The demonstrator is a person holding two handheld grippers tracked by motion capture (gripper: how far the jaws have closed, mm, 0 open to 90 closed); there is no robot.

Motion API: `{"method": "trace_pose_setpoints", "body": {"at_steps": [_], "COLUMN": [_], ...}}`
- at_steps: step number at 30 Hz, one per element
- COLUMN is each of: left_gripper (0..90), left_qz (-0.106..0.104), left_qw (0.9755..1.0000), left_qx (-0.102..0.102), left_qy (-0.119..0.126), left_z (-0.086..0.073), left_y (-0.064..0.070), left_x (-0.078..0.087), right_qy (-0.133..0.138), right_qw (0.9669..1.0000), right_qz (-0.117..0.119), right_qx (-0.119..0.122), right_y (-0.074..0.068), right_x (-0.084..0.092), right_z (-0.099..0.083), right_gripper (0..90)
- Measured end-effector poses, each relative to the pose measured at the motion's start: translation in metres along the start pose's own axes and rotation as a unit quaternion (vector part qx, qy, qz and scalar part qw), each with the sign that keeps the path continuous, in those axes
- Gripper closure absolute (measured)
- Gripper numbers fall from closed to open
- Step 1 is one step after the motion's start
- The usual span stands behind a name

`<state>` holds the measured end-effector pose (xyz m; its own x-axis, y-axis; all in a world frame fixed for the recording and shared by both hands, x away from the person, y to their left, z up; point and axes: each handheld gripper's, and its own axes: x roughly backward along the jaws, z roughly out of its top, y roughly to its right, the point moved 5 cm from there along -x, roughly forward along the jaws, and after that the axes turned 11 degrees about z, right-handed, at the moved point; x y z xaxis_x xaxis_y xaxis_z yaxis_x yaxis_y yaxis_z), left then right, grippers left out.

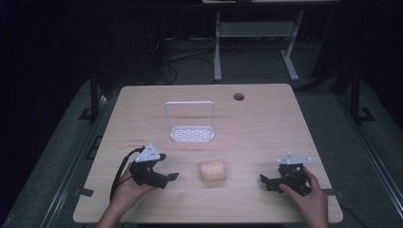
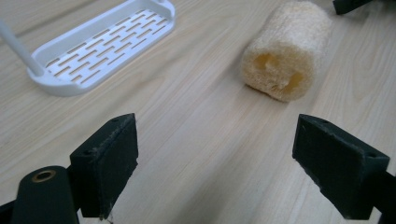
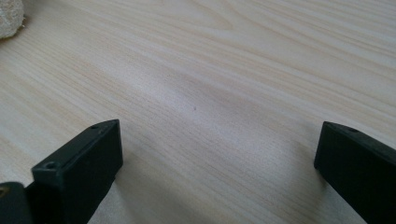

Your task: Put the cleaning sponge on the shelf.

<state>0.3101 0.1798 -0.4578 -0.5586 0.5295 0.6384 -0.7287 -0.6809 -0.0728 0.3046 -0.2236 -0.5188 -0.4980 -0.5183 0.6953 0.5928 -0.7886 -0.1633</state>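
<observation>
A pale yellow loofah sponge [image 1: 213,171] lies on its side near the middle of the wooden table [image 1: 266,123], its hollow end [image 2: 276,70] facing my left gripper. To its left, my left gripper [image 1: 167,179] rests low on the table, open, jaws pointing right toward the sponge with a gap between. My left gripper [image 2: 215,172] has nothing between its jaws. My right gripper [image 1: 267,183] sits to the sponge's right, open, pointing left; bare wood lies between its jaws [image 3: 217,175]. An edge of the sponge [image 3: 9,18] shows at the top left of the right gripper view.
A white slotted soap tray [image 1: 192,134] with a tall wire loop handle [image 1: 190,103] stands behind the sponge, toward the table's middle. The tray [image 2: 102,44] lies ahead-left of the left gripper. A cable hole [image 1: 238,97] is at the far edge. A metal-legged desk [image 1: 254,45] stands beyond.
</observation>
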Motion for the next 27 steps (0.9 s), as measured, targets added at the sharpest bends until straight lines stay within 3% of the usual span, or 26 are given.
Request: {"method": "trace_pose_setpoints", "body": {"at_steps": [27], "left_gripper": [13.8], "left_qz": [-0.032], "left_qw": [0.9987], "left_qx": [-0.039], "left_qy": [0.009], "left_z": [0.029], "left_y": [0.021], "left_x": [-0.015], "right_qy": [0.0], "right_qw": [1.0], "right_qz": [0.0], "right_qx": [0.0], "right_y": [0.0], "right_x": [0.0], "right_z": [0.0], "right_gripper": [0.8]}}
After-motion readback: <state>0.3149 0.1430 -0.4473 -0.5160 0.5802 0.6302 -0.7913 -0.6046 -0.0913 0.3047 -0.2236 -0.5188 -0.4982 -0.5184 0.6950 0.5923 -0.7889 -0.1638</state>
